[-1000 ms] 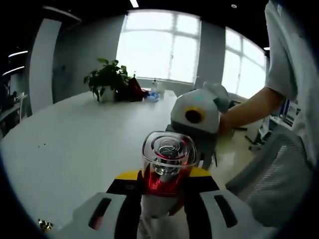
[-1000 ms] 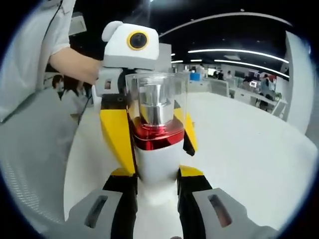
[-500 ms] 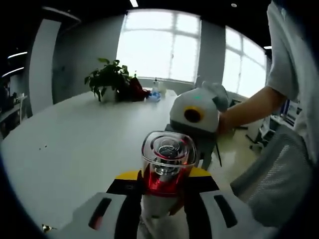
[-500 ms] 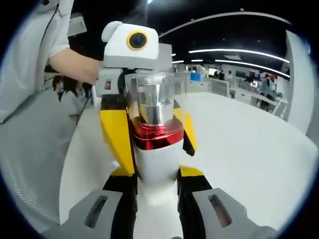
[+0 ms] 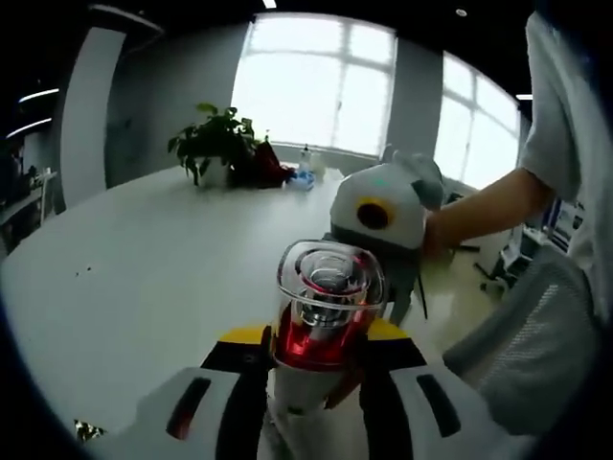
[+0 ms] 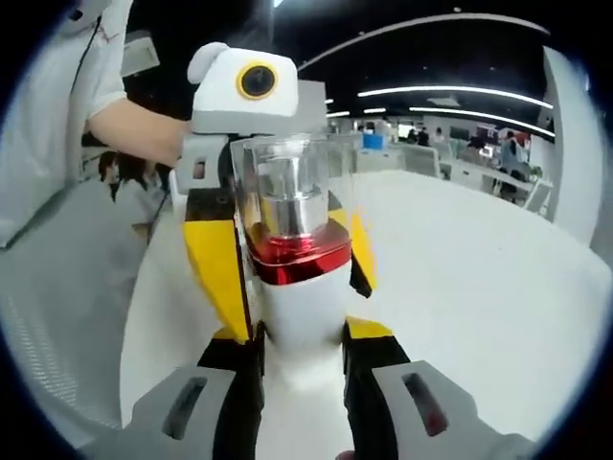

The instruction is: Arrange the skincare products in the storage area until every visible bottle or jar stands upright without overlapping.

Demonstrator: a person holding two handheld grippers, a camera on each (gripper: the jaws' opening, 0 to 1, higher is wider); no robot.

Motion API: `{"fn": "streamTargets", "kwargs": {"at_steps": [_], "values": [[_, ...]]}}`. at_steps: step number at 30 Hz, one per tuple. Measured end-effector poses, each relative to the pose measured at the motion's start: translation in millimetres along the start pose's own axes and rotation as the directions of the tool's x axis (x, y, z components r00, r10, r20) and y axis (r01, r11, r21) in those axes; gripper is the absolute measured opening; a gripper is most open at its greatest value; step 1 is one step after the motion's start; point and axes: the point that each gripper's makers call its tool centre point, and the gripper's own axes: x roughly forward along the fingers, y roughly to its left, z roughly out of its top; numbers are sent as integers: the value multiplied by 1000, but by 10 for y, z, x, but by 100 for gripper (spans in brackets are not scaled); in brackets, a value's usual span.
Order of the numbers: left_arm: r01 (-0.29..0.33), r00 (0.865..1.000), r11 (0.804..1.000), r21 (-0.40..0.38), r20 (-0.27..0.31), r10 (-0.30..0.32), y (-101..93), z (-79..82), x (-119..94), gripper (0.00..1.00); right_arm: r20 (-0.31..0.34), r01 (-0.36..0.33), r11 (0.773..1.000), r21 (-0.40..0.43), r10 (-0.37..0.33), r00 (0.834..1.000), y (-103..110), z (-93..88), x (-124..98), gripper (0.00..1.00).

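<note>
Both tools are clamped on the same bottle (image 5: 321,326), held off the table (image 5: 144,278) between them.

Left gripper view: left tool (image 5: 311,383) has its jaws closed against the bottle's white body, clear cap pointing at the camera, red collar below it. The bottle base is cut off by the jaws. The right tool (image 5: 378,216) comes in from the right behind the bottle, with a person's forearm (image 5: 479,206) behind it; the hand itself is hidden by the tool body. A potted plant (image 5: 215,144) and some small items sit at the far end of the table by the window, too small to identify.

Right gripper view: right tool (image 6: 302,369) grips the white lower body of the bottle (image 6: 297,249), which stands upright in this view, clear cap over a silver inner part, red band under it. The left tool (image 6: 239,192) sits right behind, its yellow jaws flanking the bottle on both sides. A forearm (image 6: 134,129) reaches in from the left. The bottle bottom is hidden between the jaws.
</note>
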Motion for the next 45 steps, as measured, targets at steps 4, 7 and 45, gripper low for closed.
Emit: {"fn": "streamTargets", "kwargs": {"at_steps": [4, 7, 45], "values": [[-14, 1000, 1000, -3, 5, 14, -86, 35, -29, 43, 8, 0, 1000, 22, 0, 1000, 64, -1, -15, 46], [-26, 1000, 1000, -8, 1, 26, -87, 37, -47, 43, 8, 15, 999, 42, -16, 1000, 27, -13, -55, 48], [-162, 986, 980, -117, -48, 157, -308, -114, -736, 67, 86, 149, 972, 183, -167, 982, 359, 326, -402, 88]]}}
